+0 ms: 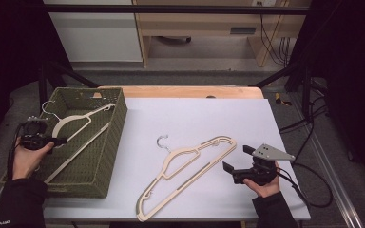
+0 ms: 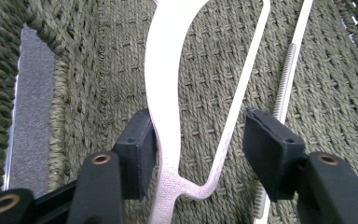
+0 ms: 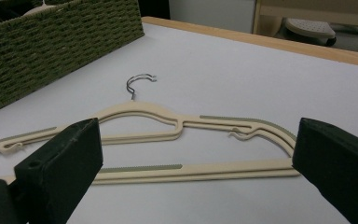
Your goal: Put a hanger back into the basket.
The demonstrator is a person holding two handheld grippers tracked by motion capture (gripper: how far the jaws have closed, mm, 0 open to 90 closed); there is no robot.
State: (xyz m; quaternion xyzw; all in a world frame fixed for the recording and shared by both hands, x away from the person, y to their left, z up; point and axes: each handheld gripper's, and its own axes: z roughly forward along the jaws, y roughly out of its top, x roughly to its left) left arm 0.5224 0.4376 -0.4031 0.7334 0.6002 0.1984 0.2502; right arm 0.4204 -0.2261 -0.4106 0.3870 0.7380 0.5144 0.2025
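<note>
Left tongs point(image 1: 62, 140) sit inside the green woven rectangular basket point(image 1: 115, 124) — jaws parted, released. Between them lies the shoulder of a cream plastic clothes hanger point(image 2: 164, 93), resting on the basket's woven floor. In the left gripper view the left pad sits right against the hanger's broad shoulder band; the right pad stands clear of the thin inner strut, with the ridged lower bar just beyond that pad. No squeeze visible on the hanger.

Right tongs point(image 1: 235, 159) are released too, jaws wide, held low over the white surface point(image 1: 195, 114). A second cream plastic hanger with a metal hook point(image 1: 185, 171) lies flat on the surface just ahead of these tongs — in the right gripper view its long bar point(image 3: 191, 170) spans the gap between the two pads, farther out, untouched. Its hook point(image 3: 140, 84) points away from the tongs, toward the basket wall at their far left.
</note>
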